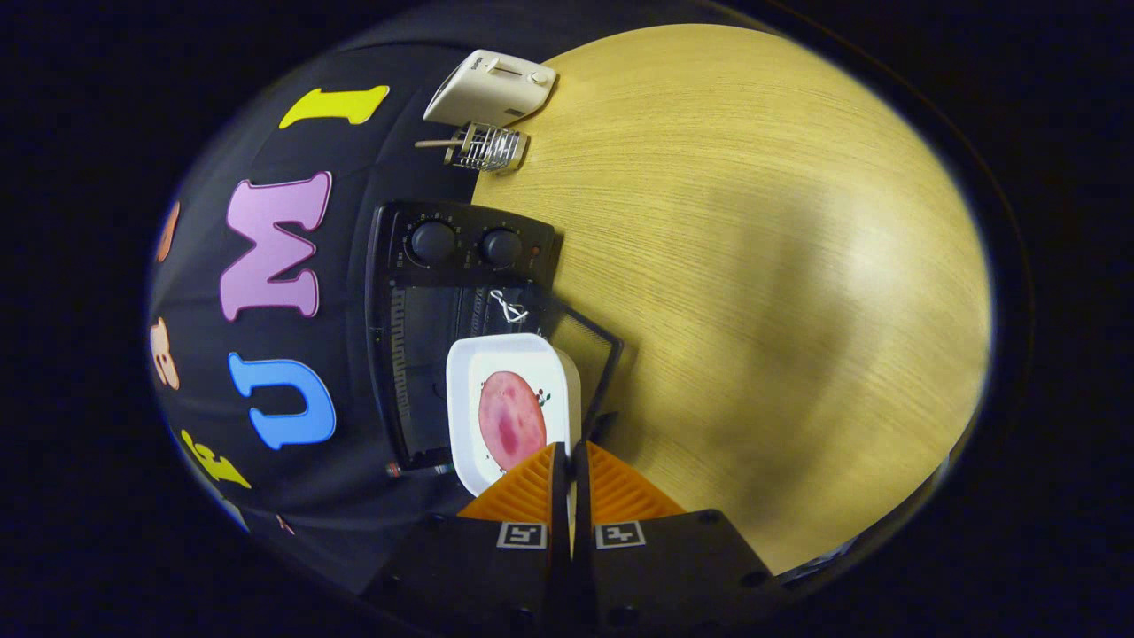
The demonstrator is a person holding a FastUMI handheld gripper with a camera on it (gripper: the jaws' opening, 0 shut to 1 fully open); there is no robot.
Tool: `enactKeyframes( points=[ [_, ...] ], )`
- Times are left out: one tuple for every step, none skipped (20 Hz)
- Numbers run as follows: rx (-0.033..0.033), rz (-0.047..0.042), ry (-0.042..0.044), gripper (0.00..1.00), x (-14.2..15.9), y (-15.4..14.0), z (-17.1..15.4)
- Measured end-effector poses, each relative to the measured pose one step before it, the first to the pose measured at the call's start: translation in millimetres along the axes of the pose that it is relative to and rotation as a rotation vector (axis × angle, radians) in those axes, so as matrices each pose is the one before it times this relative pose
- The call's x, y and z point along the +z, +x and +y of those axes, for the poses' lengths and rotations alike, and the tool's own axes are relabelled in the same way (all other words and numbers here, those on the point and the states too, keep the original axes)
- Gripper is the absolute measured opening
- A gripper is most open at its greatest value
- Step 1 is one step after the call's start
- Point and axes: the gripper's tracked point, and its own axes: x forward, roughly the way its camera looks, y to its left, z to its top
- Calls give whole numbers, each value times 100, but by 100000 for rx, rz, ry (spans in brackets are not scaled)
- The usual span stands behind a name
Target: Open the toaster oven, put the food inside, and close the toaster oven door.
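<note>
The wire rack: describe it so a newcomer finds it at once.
On the wooden table, look past the black toaster oven, far beyond the fingers gripping the white tray. The wire rack lies beside the white toaster, the sole bare-metal item.

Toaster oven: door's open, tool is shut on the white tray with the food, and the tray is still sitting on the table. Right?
Wrong on one point. In the gripper view the tool is shut on the white tray with the food, but the tray is held up at the toaster oven opening, above its open door, not on the table.
</note>
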Motion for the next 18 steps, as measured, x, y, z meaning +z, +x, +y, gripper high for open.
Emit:
enactKeyframes(
  points=[
    [-423,-2070,2080,6,-287,978,761],
    [-43,-2116,2013,6,-216,995,735],
    [-305,-2177,1685,6,-257,956,718],
    [429,-2593,2074,6,-8,927,838],
    [779,-2579,2287,6,-53,892,925],
    [805,-2587,2233,6,47,905,980],
    [140,-2401,1619,6,-147,991,789],
    [-366,-2190,584,6,68,713,629],
    [-627,-1269,-31,6,-301,876,523],
    [-50,-554,253,6,-292,926,580],
    [381,-284,603,6,-212,510,624],
    [180,-732,1048,6,-133,767,475],
    [-205,-261,698,6,-216,440,314],
    [-363,-704,614,6,-187,530,196],
    [-873,-124,458,6,-334,308,34],
    [-603,-113,629,6,-189,508,-66],
    [-450,-42,801,6,-192,308,-29],
    [-114,-153,765,6,-64,286,-25]
  ],
)
